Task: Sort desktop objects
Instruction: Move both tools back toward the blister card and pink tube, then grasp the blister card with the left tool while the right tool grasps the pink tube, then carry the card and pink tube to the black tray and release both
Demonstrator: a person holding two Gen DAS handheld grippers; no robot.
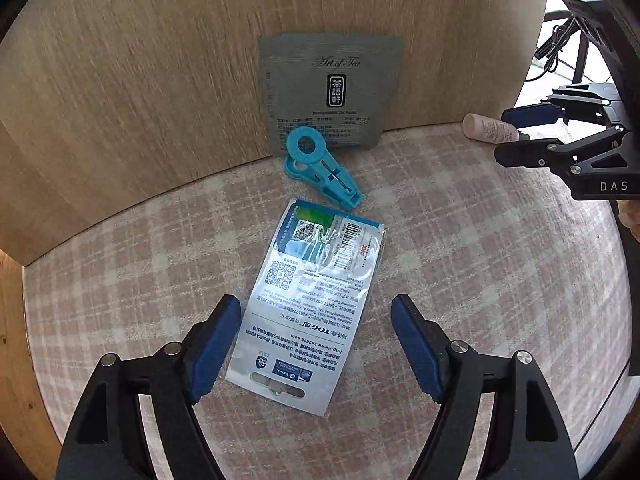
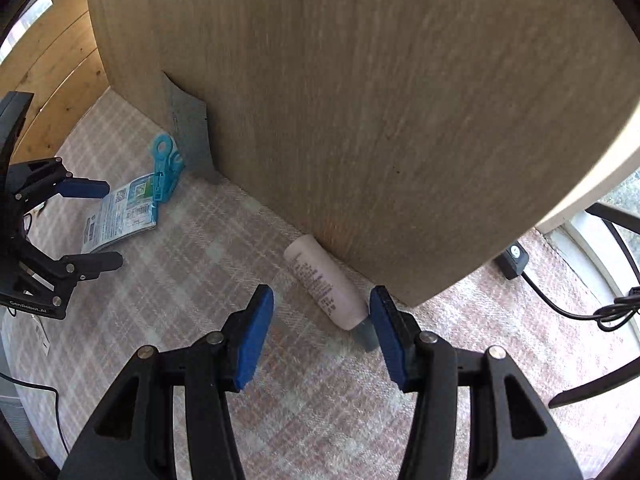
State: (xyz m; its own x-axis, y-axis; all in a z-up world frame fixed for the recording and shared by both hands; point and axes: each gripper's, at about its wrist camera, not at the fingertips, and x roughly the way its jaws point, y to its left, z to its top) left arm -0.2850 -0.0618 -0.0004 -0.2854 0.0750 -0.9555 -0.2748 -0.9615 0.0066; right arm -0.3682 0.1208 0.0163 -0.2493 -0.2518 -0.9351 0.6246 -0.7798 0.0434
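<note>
Two views show the same plaid tablecloth [image 1: 460, 264] against a wooden panel [image 1: 160, 80].

From the left wrist, the left gripper [image 1: 316, 344] stands spread wide, its blue pads on either side of the near end of a silvery printed packet [image 1: 316, 300] lying flat, holding nothing. Just beyond the packet lies a blue clip [image 1: 320, 172], its ring end touching a grey tea pouch [image 1: 330, 92] that leans on the panel. Far right, the right gripper [image 1: 516, 130] straddles a pale pink tube [image 1: 488, 128].

From the right wrist, the right gripper [image 2: 322, 336] is released, pads apart; the tube [image 2: 326, 284] lies against the panel's foot, its grey cap beside the right pad. Far left, the left gripper [image 2: 102, 224] hovers open beside the packet [image 2: 120, 216], clip [image 2: 166, 168] and pouch [image 2: 190, 128].
</note>
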